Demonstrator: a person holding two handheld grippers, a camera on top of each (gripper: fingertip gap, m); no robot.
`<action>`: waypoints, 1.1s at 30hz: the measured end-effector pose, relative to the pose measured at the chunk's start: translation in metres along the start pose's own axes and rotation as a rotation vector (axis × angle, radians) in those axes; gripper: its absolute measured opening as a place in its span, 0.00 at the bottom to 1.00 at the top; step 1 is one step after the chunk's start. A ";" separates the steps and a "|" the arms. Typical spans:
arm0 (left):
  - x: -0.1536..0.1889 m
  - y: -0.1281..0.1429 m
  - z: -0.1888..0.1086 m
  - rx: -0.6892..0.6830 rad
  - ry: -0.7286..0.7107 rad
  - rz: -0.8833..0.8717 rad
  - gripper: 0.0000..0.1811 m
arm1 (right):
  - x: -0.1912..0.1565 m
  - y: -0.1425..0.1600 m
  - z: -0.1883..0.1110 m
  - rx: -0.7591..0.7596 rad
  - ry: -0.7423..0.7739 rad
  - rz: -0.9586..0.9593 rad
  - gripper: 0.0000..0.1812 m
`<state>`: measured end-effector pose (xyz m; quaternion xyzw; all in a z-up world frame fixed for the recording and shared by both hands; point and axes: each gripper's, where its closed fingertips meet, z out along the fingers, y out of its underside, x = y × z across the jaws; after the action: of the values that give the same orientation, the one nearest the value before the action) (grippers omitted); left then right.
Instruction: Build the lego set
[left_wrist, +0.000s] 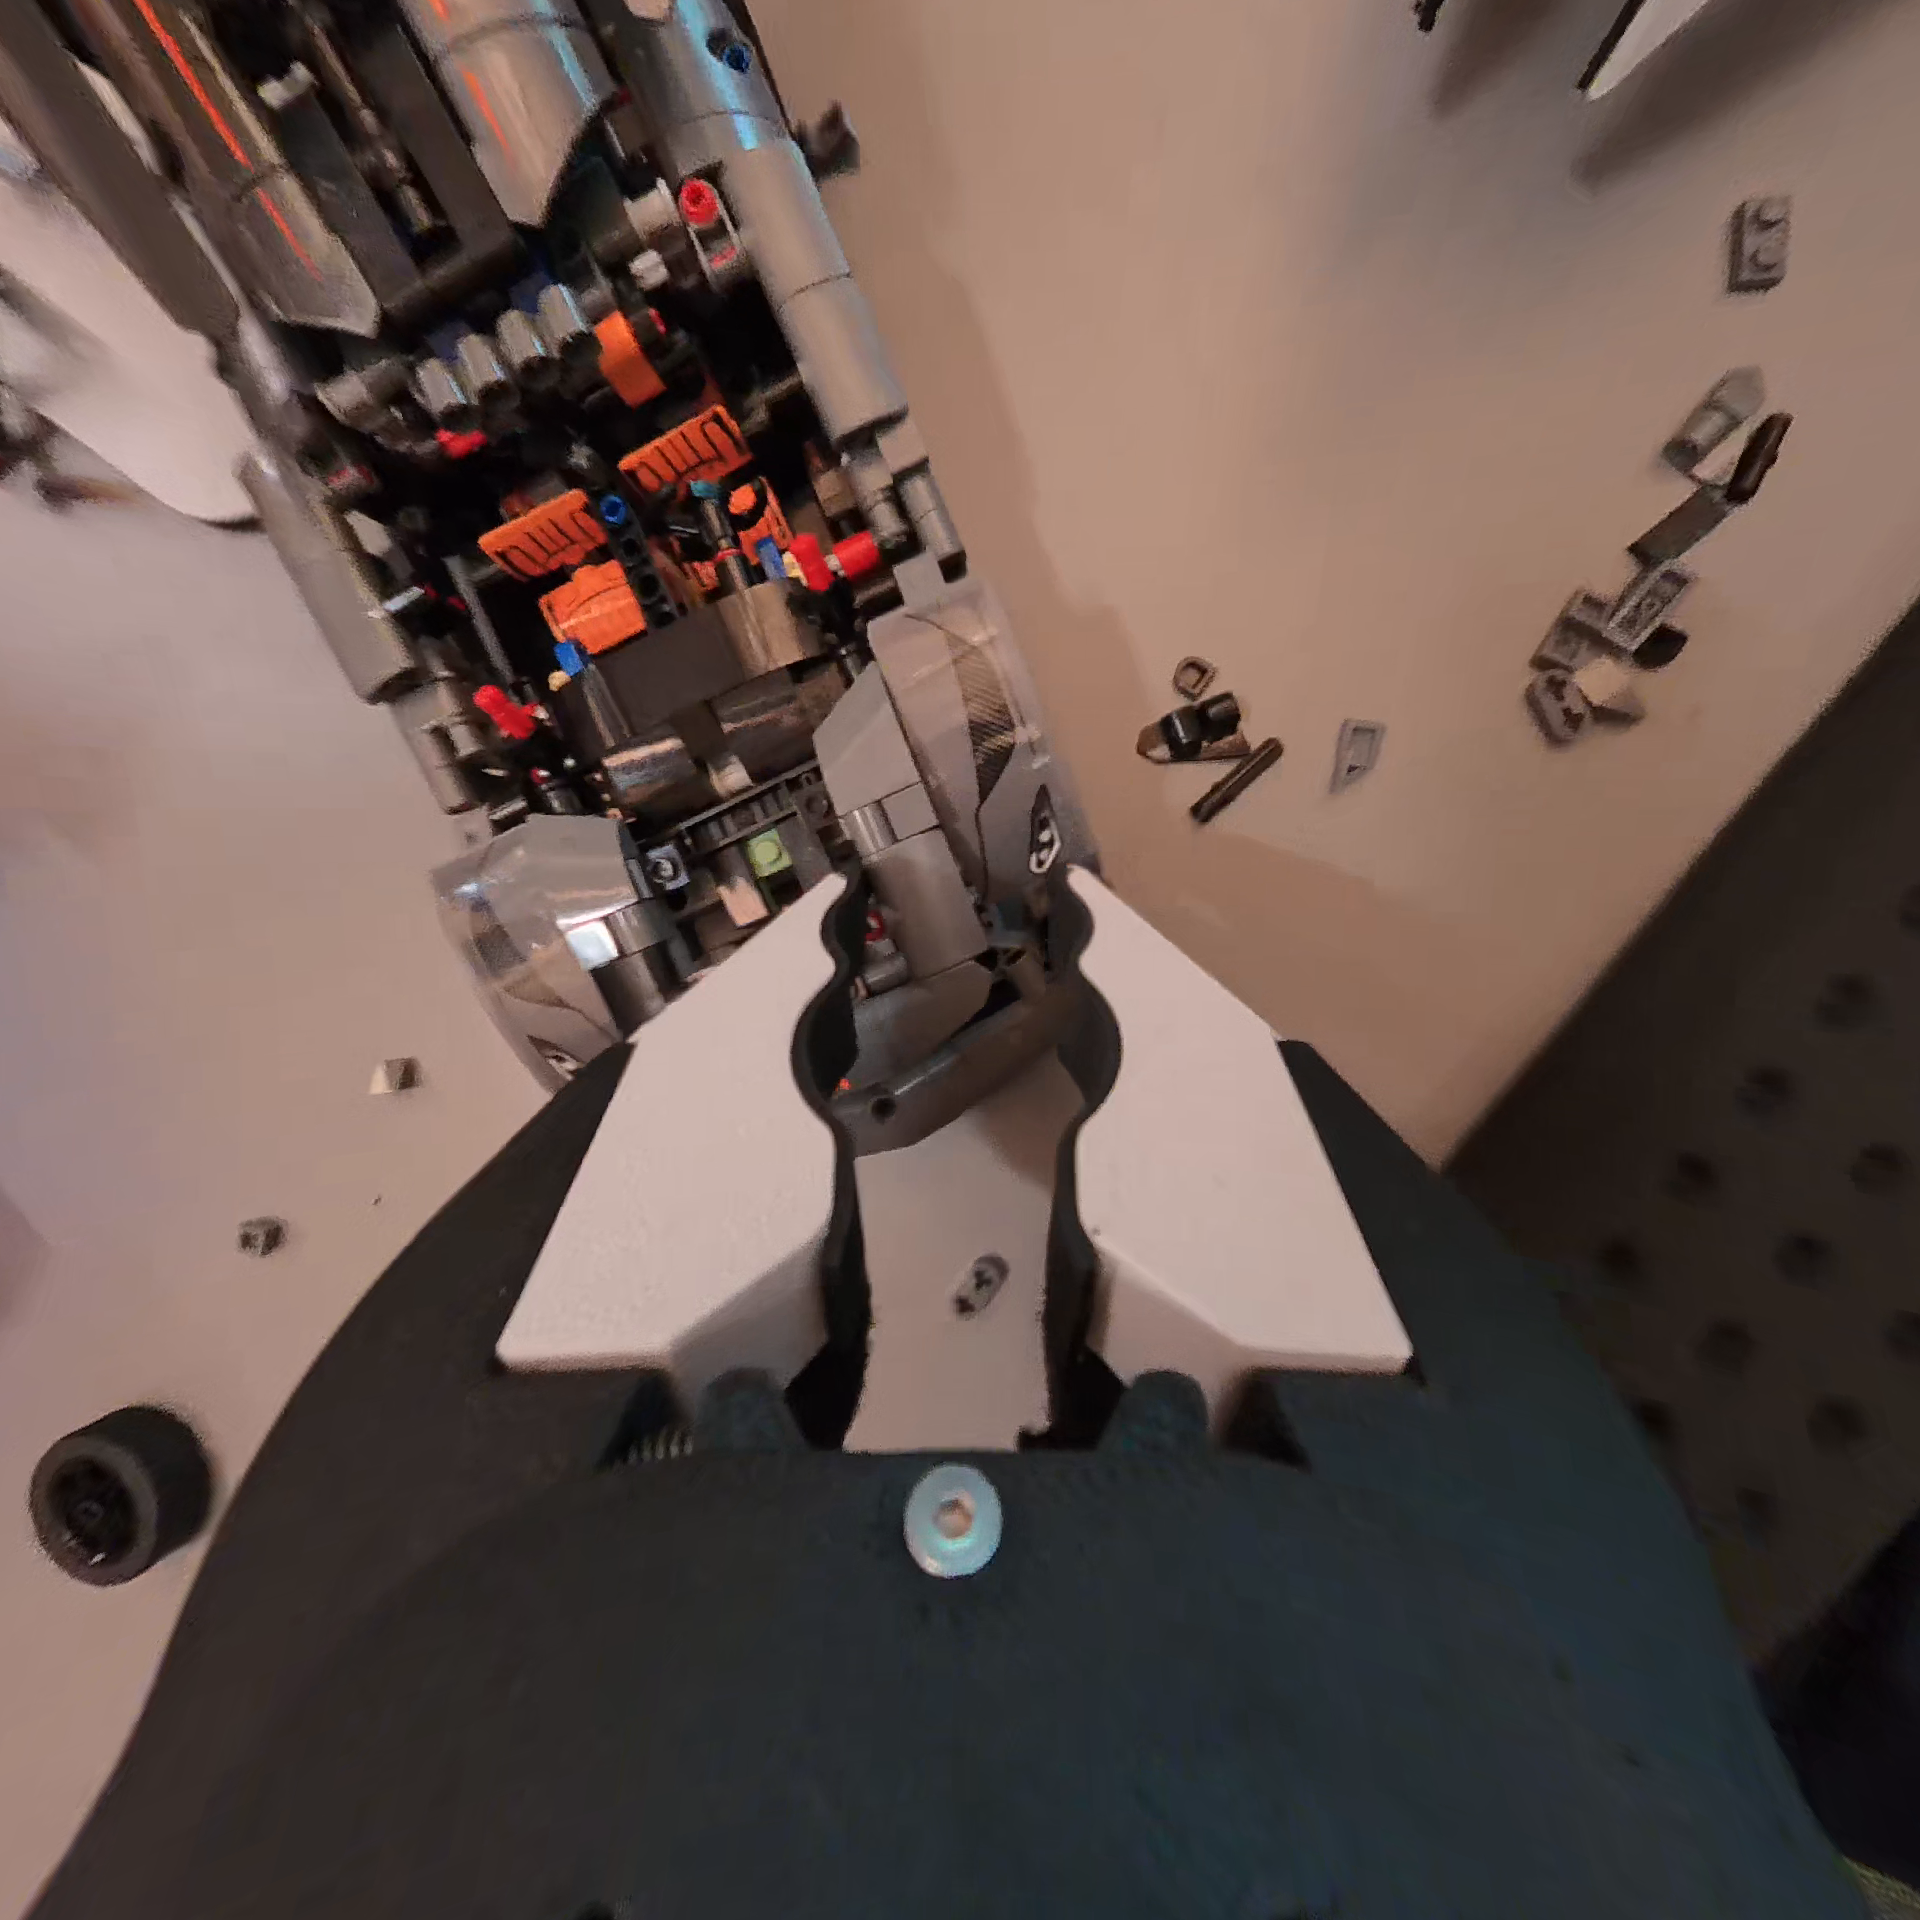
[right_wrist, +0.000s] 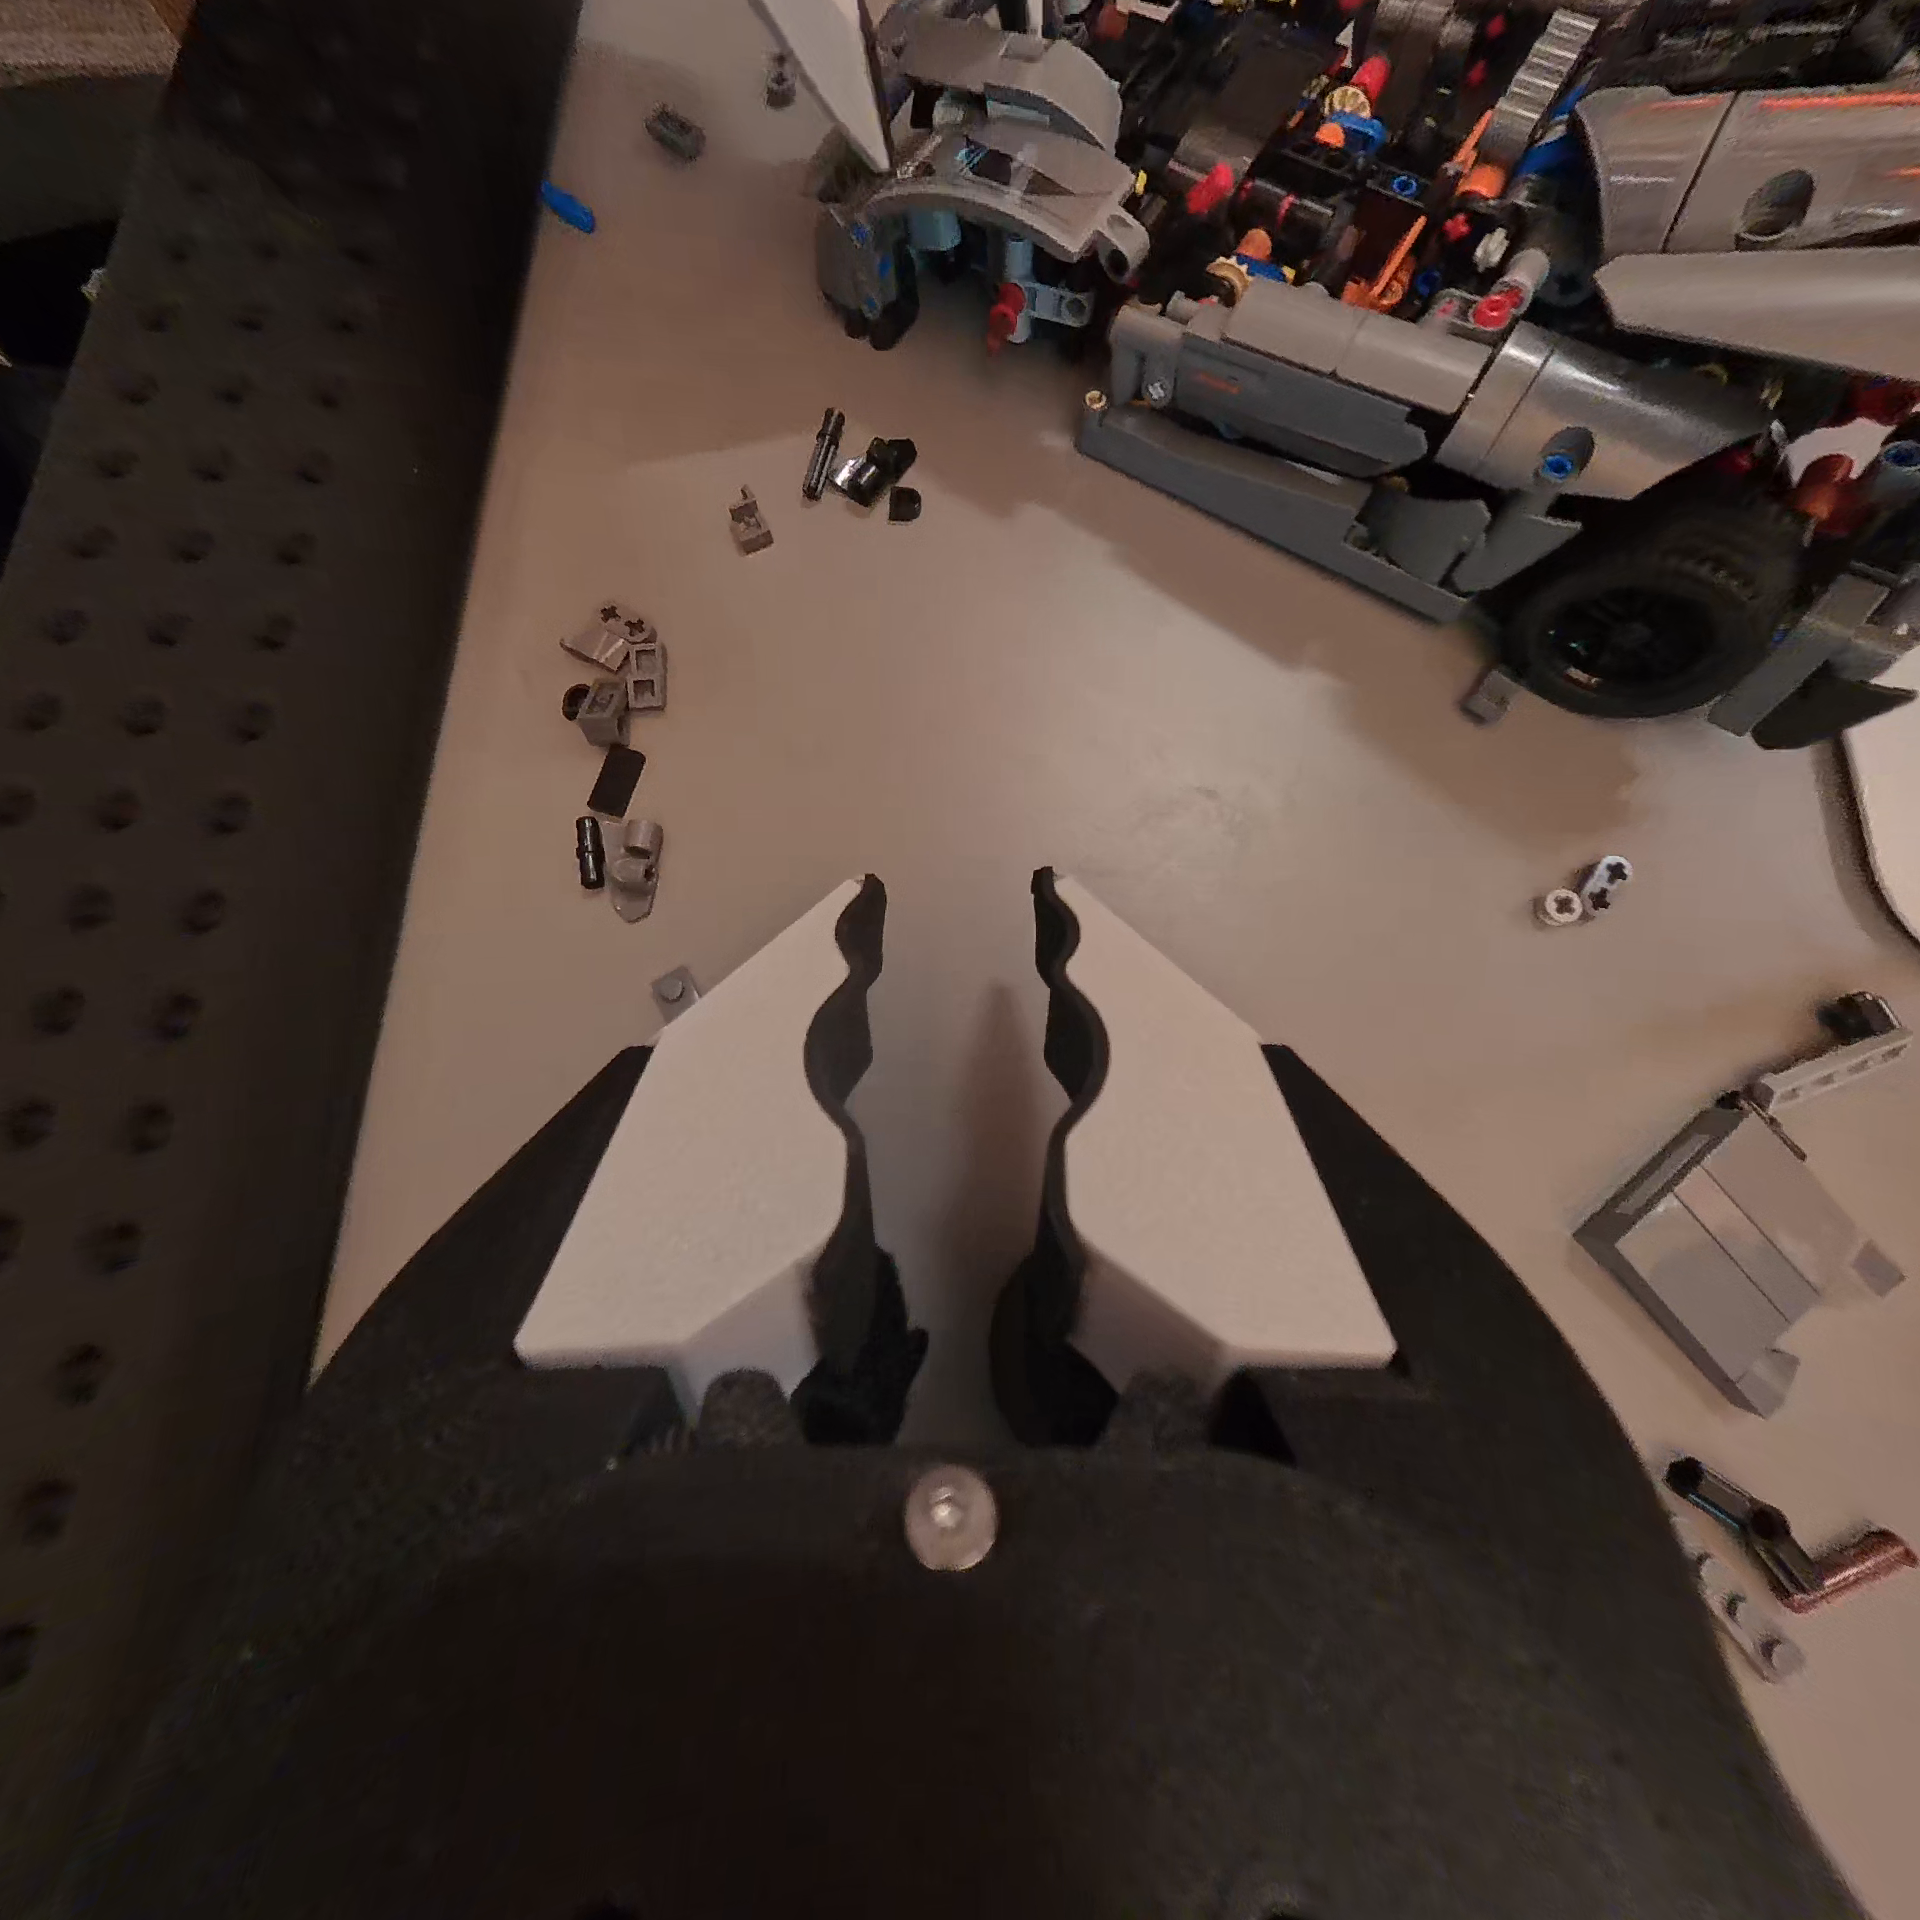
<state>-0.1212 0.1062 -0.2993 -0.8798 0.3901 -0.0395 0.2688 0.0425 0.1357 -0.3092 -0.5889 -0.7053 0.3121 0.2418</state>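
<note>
A large grey, black and orange Lego car (left_wrist: 644, 582) lies on the white table; it also shows in the right wrist view (right_wrist: 1403, 374). My left gripper (left_wrist: 956, 883) is shut on a grey wheel-arch section (left_wrist: 935, 997) at the near end of the car. In the right wrist view one white finger of that gripper (right_wrist: 831, 73) shows at the same grey arch (right_wrist: 997, 197). My right gripper (right_wrist: 956, 883) is open and empty, above bare table in front of the car.
Small grey and black loose pieces (right_wrist: 618, 748) lie left of my right gripper, more (right_wrist: 862, 468) nearer the car. A grey panel assembly (right_wrist: 1725, 1247) lies at right. A loose black tyre (left_wrist: 120, 1496) lies at left. A black pegboard strip (right_wrist: 208, 623) borders the table. About 15 cm separates my left fingertips from my right.
</note>
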 end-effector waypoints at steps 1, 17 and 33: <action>0.000 0.000 -0.003 0.017 -0.010 0.015 0.19 | 0.000 0.000 0.000 -0.001 0.000 -0.001 0.15; -0.113 0.088 -0.061 -0.062 -0.356 -0.086 0.25 | 0.009 0.004 0.003 0.013 0.022 0.029 0.15; -0.225 0.174 -0.035 -0.166 -0.351 -0.332 0.29 | 0.022 -0.002 -0.006 0.070 0.076 0.057 0.13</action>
<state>-0.4024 0.1543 -0.3256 -0.9442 0.1895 0.1023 0.2492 0.0416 0.1579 -0.3043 -0.6115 -0.6670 0.3207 0.2800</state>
